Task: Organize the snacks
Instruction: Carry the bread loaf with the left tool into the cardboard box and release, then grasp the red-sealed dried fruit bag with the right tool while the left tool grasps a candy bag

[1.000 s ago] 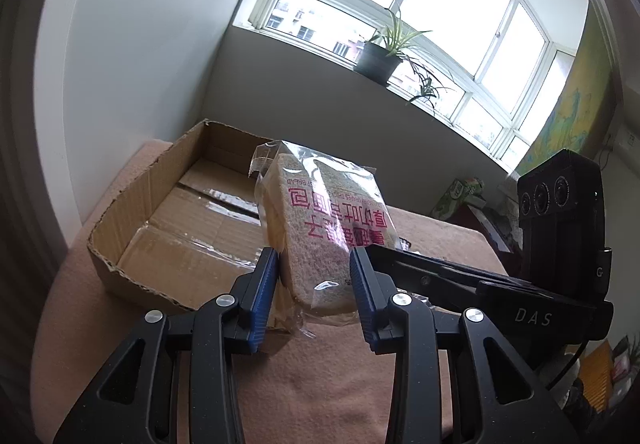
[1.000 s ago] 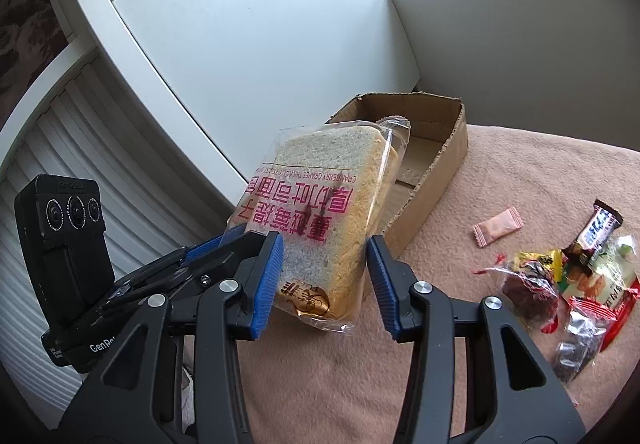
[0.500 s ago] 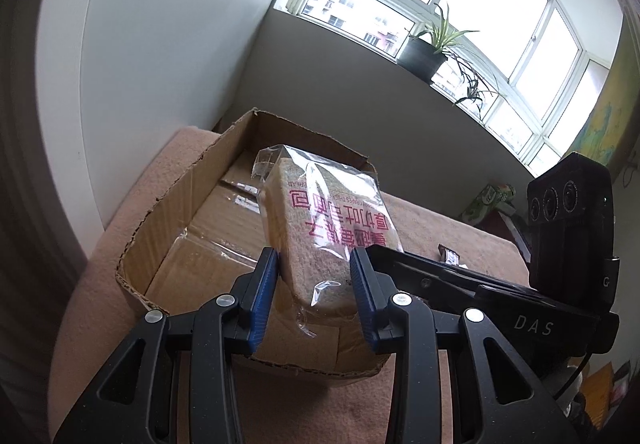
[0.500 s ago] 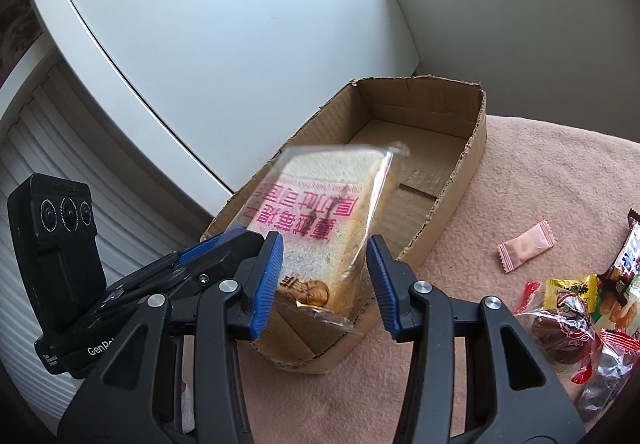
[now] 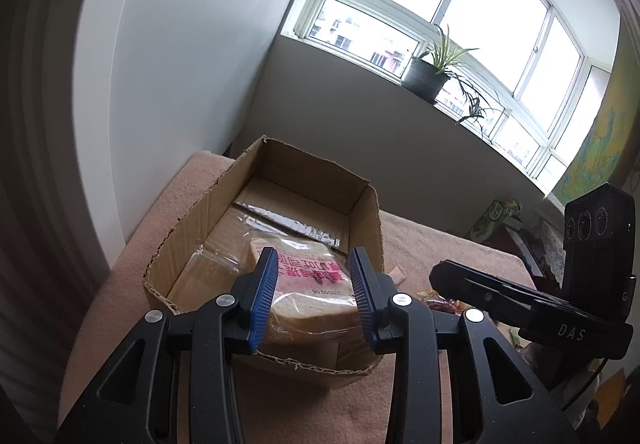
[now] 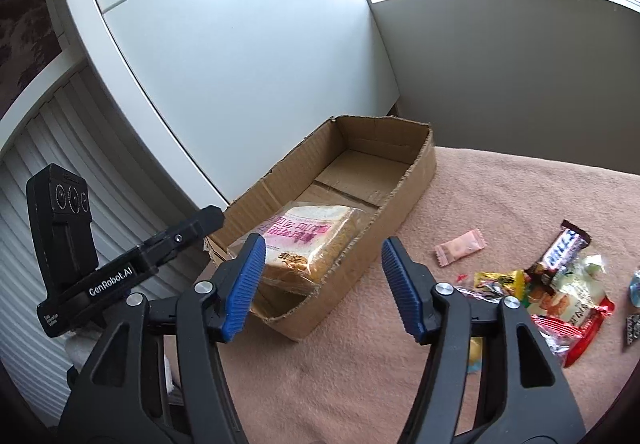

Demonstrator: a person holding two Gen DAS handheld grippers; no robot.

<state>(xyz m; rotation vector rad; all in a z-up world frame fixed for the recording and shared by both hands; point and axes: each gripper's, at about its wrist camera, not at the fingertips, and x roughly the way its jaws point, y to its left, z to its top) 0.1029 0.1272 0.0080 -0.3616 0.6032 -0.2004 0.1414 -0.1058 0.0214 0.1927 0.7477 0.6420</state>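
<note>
A bagged loaf of sliced bread [image 5: 308,284] with pink print lies at the near end of an open cardboard box [image 5: 192,228]. My left gripper [image 5: 312,252] is shut on it, with a blue pad pressed on each side. In the right wrist view the same bread [image 6: 308,224] rests on the floor of the box [image 6: 400,204]. My right gripper [image 6: 323,244] hangs back from the box's near corner. Its jaws are opening, stand wide apart, and hold nothing.
The box sits on a table covered with a pink cloth [image 6: 500,196], close to a white wall. To the right of the box lie a pink sachet [image 6: 460,246], a chocolate bar [image 6: 564,244] and a heap of wrapped snacks [image 6: 560,296].
Both grippers carried the bread over the box and lowered it in. The right gripper then let go, spread its jaws and drew back; the left still grips the bag.
</note>
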